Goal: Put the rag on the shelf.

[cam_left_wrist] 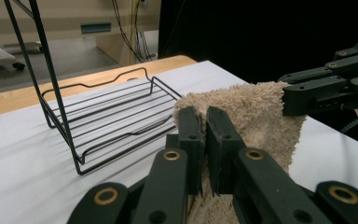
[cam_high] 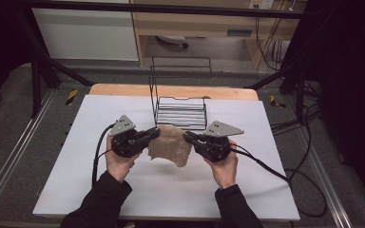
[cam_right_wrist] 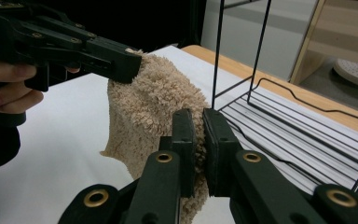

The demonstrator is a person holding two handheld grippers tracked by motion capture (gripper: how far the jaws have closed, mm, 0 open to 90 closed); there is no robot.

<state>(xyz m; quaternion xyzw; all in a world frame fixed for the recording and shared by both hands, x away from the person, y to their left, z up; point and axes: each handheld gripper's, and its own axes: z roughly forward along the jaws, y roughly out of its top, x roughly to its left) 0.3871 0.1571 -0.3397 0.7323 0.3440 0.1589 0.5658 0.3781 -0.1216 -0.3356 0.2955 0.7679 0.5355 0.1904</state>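
Both forearms come in from the bottom, hands angled inward. Left gripper [cam_high: 153,135] pinches the towel [cam_high: 170,146] at its left top corner; right gripper [cam_high: 189,137] pinches the right top corner. Towel hangs between them above the white table [cam_high: 76,156], just in front of the wire rack [cam_high: 180,113]. Rack empty.

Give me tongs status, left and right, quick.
Left tongs: shut on the beige fluffy terry cloth, gripping one upper corner.
Right tongs: shut on the same cloth, gripping the other upper corner.
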